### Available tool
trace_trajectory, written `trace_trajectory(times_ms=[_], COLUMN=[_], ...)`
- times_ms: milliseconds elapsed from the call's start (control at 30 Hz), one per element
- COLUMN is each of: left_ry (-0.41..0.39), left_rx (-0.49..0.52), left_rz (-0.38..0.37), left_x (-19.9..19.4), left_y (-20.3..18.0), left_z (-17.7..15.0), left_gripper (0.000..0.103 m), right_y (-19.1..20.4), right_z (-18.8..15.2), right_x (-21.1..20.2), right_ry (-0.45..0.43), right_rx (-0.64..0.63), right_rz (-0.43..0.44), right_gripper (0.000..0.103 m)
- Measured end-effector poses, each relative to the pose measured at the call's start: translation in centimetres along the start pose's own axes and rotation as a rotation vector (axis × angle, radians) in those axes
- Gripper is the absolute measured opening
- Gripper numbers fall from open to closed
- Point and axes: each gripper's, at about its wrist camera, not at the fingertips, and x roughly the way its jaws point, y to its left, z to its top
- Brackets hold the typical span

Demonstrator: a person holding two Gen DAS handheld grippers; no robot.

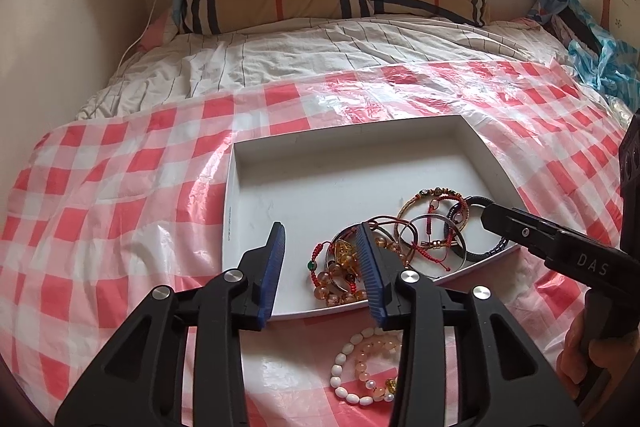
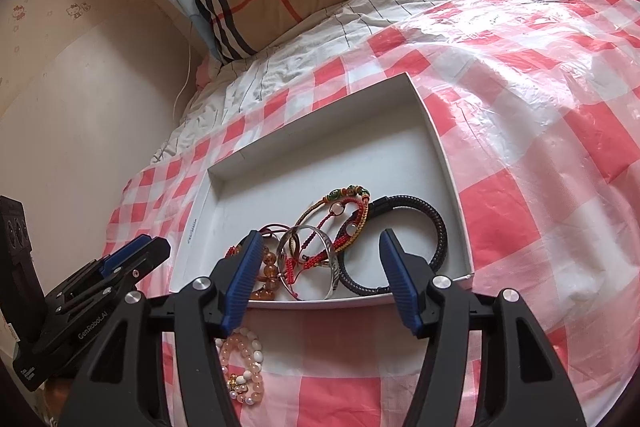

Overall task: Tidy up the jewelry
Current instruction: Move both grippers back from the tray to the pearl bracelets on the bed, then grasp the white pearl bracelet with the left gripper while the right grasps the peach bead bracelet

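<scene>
Bracelets (image 1: 404, 247), light, loose and tangle-prone, lay heaped at the tray's (image 1: 256, 163) five o'clock corner; two bead strands (image 1: 368, 367) lay outside at six o'clock. Left gripper (image 1: 322, 259) and right gripper (image 2: 316, 275) stood apart, empty. Stiff bangle rims looked the surest hold.

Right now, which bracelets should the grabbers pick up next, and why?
Probably the left gripper should dip toward the pale bead bracelets. They lie on the checked cloth, outside the white tray where the other jewelry sits, and its jaws are open and empty.
</scene>
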Motion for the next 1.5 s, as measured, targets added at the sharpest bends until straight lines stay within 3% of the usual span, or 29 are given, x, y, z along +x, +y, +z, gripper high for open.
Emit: trace_trajectory(times_ms=[500,667,800,1000,1133,1267,1400,1500], left_ry=[-0.012,-0.027,-0.048,0.007,0.030,0.107,0.138,0.151], left_rx=[0.016,-0.051,-0.069,-0.081,-0.074,-0.025,0.084,0.136], left_rz=[0.022,0.031,0.062,0.037,0.033,0.006,-0.002,0.026], left_x=[-0.2,-1.8,-3.8,-4.2,-4.1,-2.9,-2.0,-1.1], left_y=[0.1,2.3,3.0,3.2,3.2,2.3,-0.3,-1.6], left_z=[0.0,-0.1,-1.9,-4.6,-5.5,-6.4,-7.1,-7.5], left_gripper=[0.040,0.044,0.052,0.052,0.052,0.052,0.052,0.052], right_y=[0.9,2.7,5.3,8.0,6.7,4.3,1.4,0.4], right_z=[-0.3,-2.5,-5.6,-9.3,-9.5,-9.9,-10.1,-9.8], right_x=[-0.4,-2.0,-0.7,2.4,2.5,-0.7,-3.6,-4.9], right_ry=[-0.008,0.031,0.137,0.218,0.250,0.241,0.226,0.193], right_rx=[-0.058,-0.177,-0.296,-0.489,-0.510,-0.511,-0.409,-0.339], right_rz=[-0.019,-0.046,-0.034,-0.196,-0.326,-0.441,-0.427,-0.360], right_gripper=[0.059,0.060,0.060,0.060,0.062,0.065,0.065,0.065])
